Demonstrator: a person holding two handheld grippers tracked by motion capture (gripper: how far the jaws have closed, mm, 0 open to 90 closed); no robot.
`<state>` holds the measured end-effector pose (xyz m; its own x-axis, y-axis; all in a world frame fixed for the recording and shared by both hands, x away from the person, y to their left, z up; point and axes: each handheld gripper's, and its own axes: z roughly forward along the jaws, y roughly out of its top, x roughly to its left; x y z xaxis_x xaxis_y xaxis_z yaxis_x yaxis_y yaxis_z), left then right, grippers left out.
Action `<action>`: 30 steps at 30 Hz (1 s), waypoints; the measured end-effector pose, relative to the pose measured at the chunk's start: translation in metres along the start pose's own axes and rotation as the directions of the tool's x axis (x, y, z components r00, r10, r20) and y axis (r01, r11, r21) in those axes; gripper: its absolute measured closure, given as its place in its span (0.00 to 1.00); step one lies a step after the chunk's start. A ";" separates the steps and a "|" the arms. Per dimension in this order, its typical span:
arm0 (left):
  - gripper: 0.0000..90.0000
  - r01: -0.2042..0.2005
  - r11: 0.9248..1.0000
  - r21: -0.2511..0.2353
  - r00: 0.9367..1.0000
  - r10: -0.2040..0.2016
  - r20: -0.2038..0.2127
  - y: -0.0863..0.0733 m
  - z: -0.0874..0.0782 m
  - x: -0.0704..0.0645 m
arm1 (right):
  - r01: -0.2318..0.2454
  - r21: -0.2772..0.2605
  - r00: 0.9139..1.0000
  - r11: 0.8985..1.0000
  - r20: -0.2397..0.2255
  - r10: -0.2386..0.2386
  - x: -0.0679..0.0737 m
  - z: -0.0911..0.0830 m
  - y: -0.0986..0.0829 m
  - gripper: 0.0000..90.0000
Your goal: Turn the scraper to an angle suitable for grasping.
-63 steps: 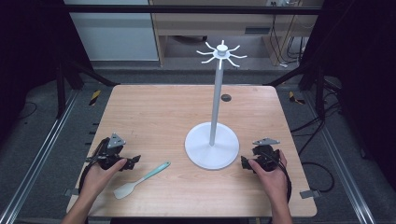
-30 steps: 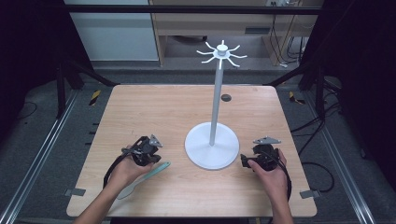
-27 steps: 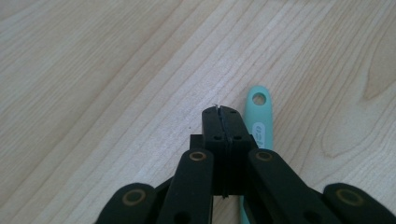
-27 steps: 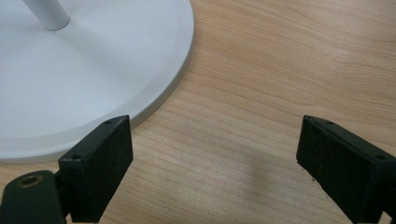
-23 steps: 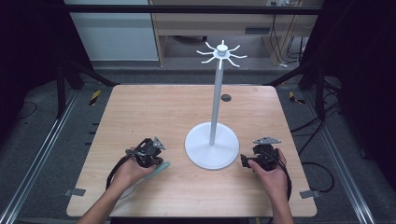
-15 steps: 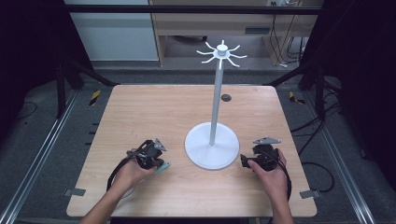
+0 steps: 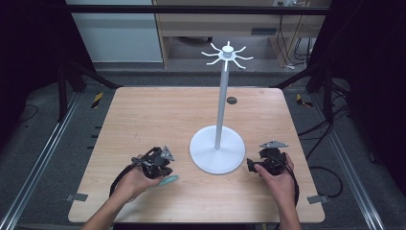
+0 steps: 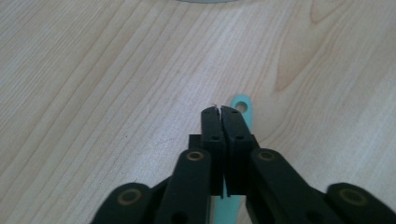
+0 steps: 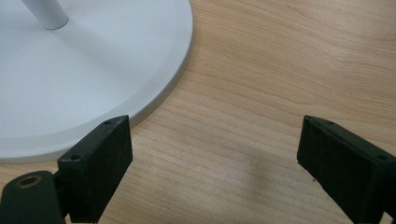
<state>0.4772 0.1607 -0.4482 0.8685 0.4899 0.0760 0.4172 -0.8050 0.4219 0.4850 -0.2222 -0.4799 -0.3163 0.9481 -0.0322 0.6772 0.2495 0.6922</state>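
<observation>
The left tool [image 7: 162,165] sits low over the counter [image 7: 158,115], near its front edge and left of the stand [image 7: 218,153]. In the left gripper view its jaws are pressed together with almost no gap, the tips [image 8: 219,114] over the teal spatula [image 8: 242,109]. The handle end, with its hanging hole, pokes out just past the tips, and a sliver of teal shows beneath the jaws; whether they actually pinch it I cannot tell. From the high view the spatula [image 7: 167,180] lies flat on the counter, its handle end sticking out to the right of the left hand [image 7: 134,179].

The right tool [image 7: 256,165] rests just right of the stand's round base [image 9: 93,74], jaws spread wide with bare wood between them, one jaw near the base rim. The right hand [image 7: 280,179] holds it.
</observation>
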 end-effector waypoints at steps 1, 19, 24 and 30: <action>0.92 -0.014 1.000 0.016 1.000 0.014 -0.003 0.001 -0.001 -0.001 | 0.001 0.000 1.000 1.000 0.000 -0.001 0.000 0.000 0.000 0.12; 0.63 -0.070 0.989 0.132 0.997 0.072 -0.005 0.011 0.011 -0.006 | -0.002 0.000 1.000 1.000 -0.003 0.002 0.000 0.000 0.000 0.11; 0.67 -0.079 0.985 0.156 0.997 0.078 0.012 0.011 0.015 -0.009 | -0.005 0.001 1.000 1.000 -0.003 0.005 0.000 0.000 0.000 0.11; 0.73 -0.089 0.979 0.183 0.996 0.086 0.024 0.012 0.018 -0.009 | -0.006 0.001 1.000 1.000 -0.003 0.006 0.000 0.000 0.000 0.11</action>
<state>0.4793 0.1408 -0.4604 0.9072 0.4109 0.0906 0.3804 -0.8930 0.2406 0.4848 -0.2222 -0.4795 -0.3140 0.9491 -0.0256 0.6800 0.2436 0.6915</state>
